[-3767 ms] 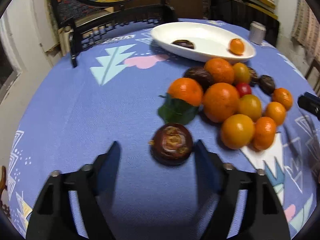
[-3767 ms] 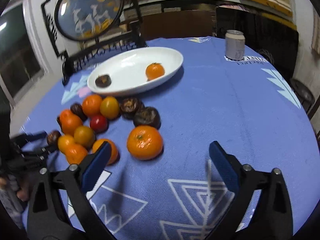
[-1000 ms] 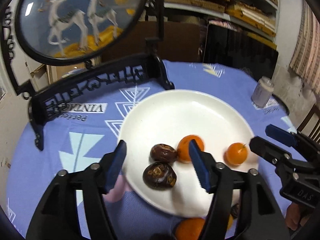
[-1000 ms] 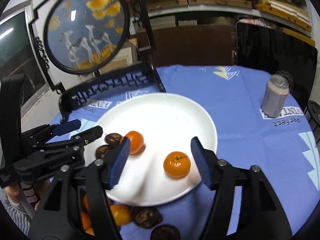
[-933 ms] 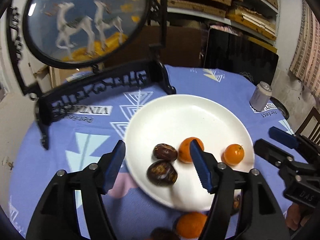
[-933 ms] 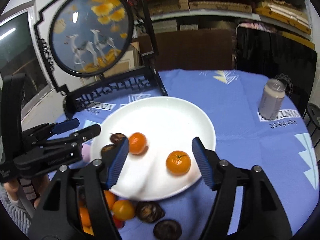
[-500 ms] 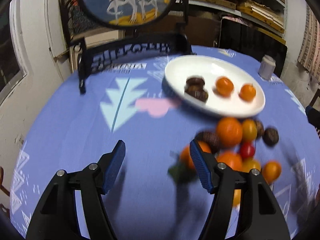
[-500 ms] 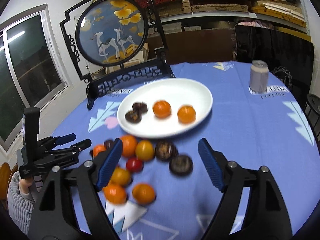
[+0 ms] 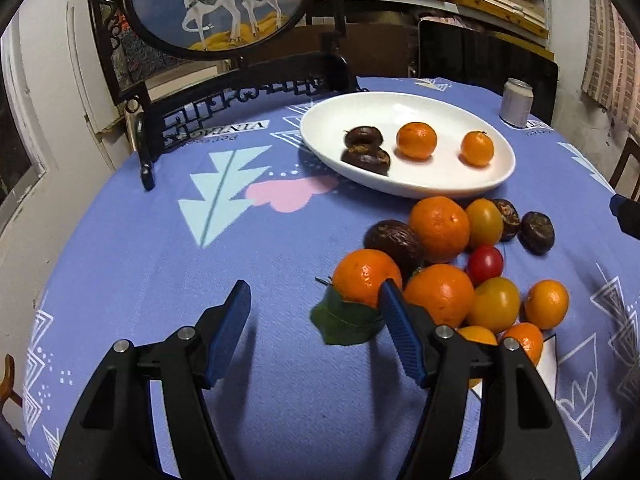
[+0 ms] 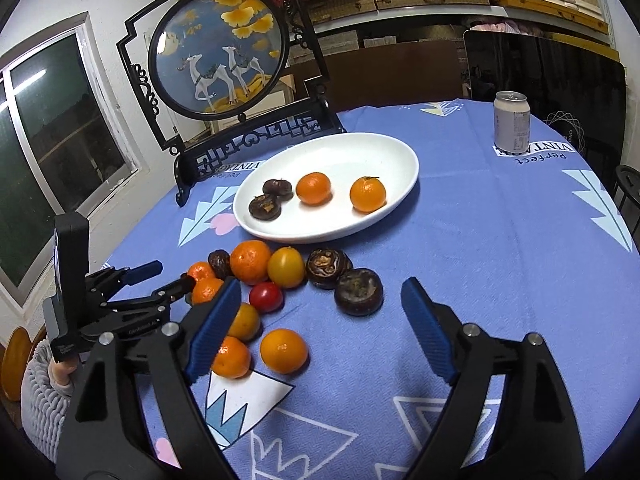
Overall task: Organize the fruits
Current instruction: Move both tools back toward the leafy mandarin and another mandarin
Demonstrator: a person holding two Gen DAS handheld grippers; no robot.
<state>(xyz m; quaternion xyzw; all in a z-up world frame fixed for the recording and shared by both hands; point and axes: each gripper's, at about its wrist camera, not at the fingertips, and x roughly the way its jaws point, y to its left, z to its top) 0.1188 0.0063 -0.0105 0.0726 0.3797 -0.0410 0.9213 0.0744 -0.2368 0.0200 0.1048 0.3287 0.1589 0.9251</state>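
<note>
A white oval plate (image 9: pixel 448 190) (image 10: pixel 392 156) holds two dark mangosteens (image 9: pixel 366 148) (image 10: pixel 266 206) and two oranges (image 9: pixel 416 140) (image 10: pixel 367 194). A pile of oranges, dark fruits and a red tomato (image 9: pixel 485 265) (image 10: pixel 266 297) lies on the blue cloth in front of the plate. My left gripper (image 9: pixel 314 298) is open and empty, its right finger beside an orange with a green leaf (image 9: pixel 366 278). My right gripper (image 10: pixel 320 296) is open and empty, just short of a dark fruit (image 10: pixel 359 291). The left gripper also shows in the right wrist view (image 10: pixel 160 276).
A round deer picture on a black carved stand (image 9: pixel 224 4) (image 10: pixel 218 50) rises behind the plate. A drink can (image 9: pixel 517 102) (image 10: pixel 512 121) stands at the far right of the table. A loose orange (image 10: pixel 284 351) lies near the right gripper's left finger.
Both grippers have pulled back from above the plate toward the near side of the table and dropped lower. The fruit pile now lies just ahead of them. Both stay open.
</note>
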